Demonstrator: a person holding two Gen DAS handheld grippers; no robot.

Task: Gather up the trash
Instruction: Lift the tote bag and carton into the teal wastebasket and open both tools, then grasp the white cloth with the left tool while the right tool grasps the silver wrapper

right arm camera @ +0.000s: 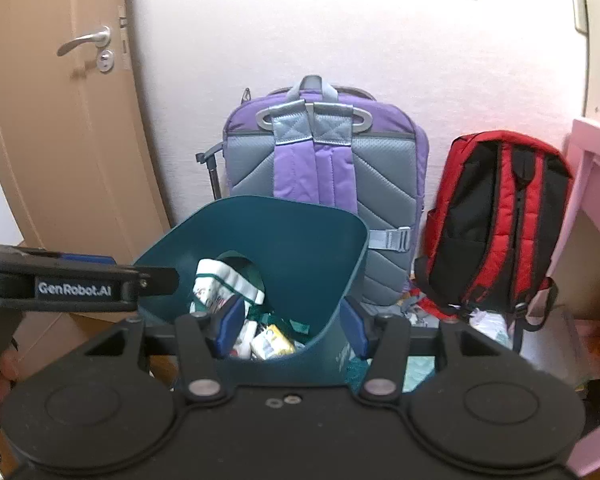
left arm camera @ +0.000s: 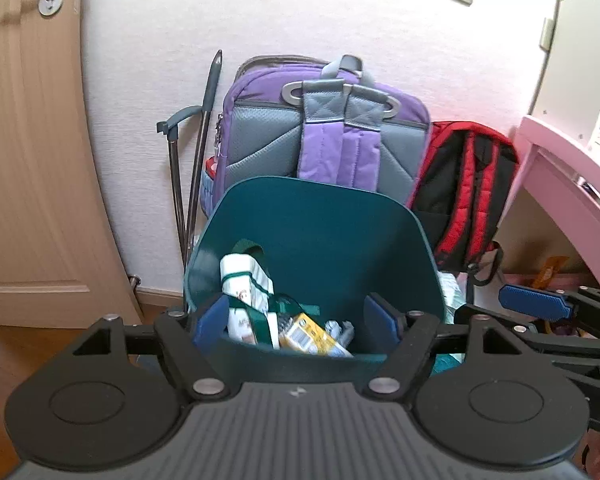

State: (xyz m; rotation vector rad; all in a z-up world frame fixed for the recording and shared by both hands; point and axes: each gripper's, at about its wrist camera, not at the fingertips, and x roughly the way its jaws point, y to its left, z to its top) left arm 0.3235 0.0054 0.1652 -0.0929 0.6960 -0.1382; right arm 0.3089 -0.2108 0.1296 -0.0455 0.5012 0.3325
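A dark teal trash bin (left arm camera: 324, 236) stands on the floor before the wall; it also shows in the right wrist view (right arm camera: 284, 248). Inside lie a white and green carton (left arm camera: 246, 280), a yellow packet (left arm camera: 310, 334) and other wrappers; the carton (right arm camera: 224, 280) and the packet (right arm camera: 272, 340) show from the right too. My left gripper (left arm camera: 296, 320) is open and empty, its blue pads over the bin's near rim. My right gripper (right arm camera: 290, 326) is open and empty, its jaws either side of the bin's right wall. The right gripper's pad shows at the left wrist view's right edge (left arm camera: 534, 300).
A purple and grey backpack (left arm camera: 320, 136) and a red and black backpack (left arm camera: 466, 192) lean on the wall behind the bin. A wooden door (left arm camera: 28, 160) is at left. A pink desk (left arm camera: 572, 176) is at right. A grey-handled tool (left arm camera: 204, 132) leans on the wall.
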